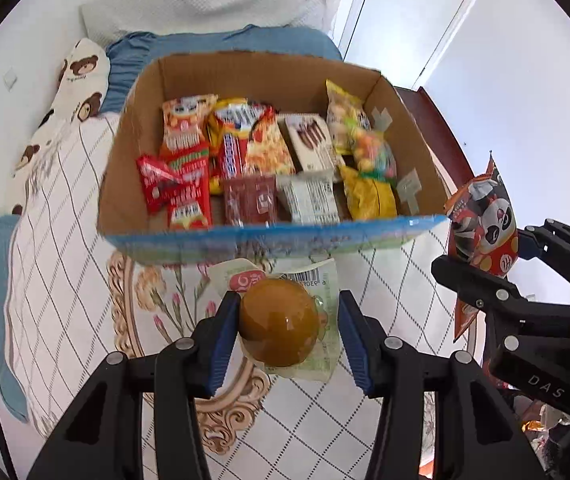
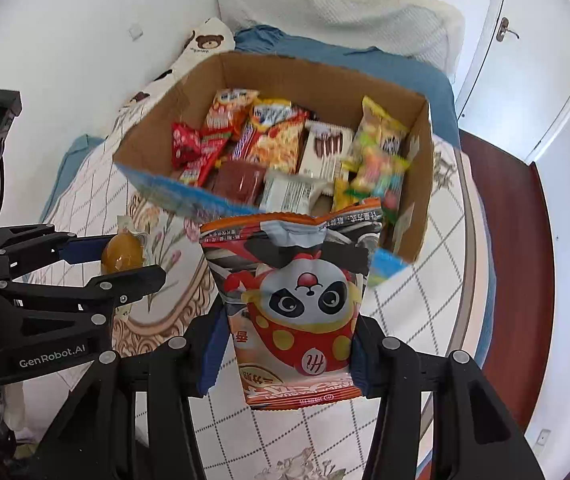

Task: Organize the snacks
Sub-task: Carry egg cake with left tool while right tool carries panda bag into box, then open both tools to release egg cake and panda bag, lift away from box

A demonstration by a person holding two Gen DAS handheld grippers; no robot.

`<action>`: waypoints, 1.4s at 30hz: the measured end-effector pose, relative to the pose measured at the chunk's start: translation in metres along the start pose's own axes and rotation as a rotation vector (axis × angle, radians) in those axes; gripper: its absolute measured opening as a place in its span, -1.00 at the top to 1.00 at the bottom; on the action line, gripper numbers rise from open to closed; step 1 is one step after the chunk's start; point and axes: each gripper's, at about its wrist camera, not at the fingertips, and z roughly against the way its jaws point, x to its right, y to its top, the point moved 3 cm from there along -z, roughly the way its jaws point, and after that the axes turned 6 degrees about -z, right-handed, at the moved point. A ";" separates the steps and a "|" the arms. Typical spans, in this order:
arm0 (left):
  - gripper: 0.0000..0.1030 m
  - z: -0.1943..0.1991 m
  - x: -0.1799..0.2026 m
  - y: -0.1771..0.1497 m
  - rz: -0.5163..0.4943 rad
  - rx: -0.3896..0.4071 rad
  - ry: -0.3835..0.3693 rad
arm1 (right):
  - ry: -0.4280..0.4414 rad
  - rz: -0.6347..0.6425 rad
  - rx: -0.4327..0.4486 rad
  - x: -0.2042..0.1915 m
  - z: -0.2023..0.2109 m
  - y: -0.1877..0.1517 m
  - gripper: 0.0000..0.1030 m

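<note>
An open cardboard box (image 1: 125, 184) stands on the bed, holding several snack packets; it also shows in the right wrist view (image 2: 421, 184). My left gripper (image 1: 285, 328) is shut on a round amber jelly cup (image 1: 279, 326) in a clear wrapper, held above the bed just in front of the box's blue front edge. It also shows in the right wrist view (image 2: 121, 256). My right gripper (image 2: 285, 344) is shut on a red panda snack bag (image 2: 297, 308), upright, near the box's front right corner. The bag also shows in the left wrist view (image 1: 485, 228).
The bed (image 1: 65, 240) has a white quilted cover with a flower pattern. A bear-print pillow (image 1: 81, 80) and a blue blanket (image 1: 221, 44) lie behind the box. A dark red floor (image 2: 509, 240) and a white door (image 2: 525, 60) are on the right.
</note>
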 end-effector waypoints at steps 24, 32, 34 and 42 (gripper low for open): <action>0.10 -0.139 -0.090 0.126 0.052 -0.197 0.060 | -0.193 0.353 -0.088 -0.006 -0.159 0.212 -0.04; 0.03 -0.163 -0.096 0.128 0.085 -0.260 0.053 | -0.154 0.314 -0.194 0.002 -0.196 0.227 -0.95; -0.44 -0.164 -0.097 0.131 0.083 -0.255 0.056 | -0.147 0.285 -0.222 0.008 -0.200 0.230 -0.96; -0.64 -0.153 -0.092 0.138 0.076 -0.221 0.079 | -0.112 0.158 -0.261 0.035 -0.196 0.234 -0.96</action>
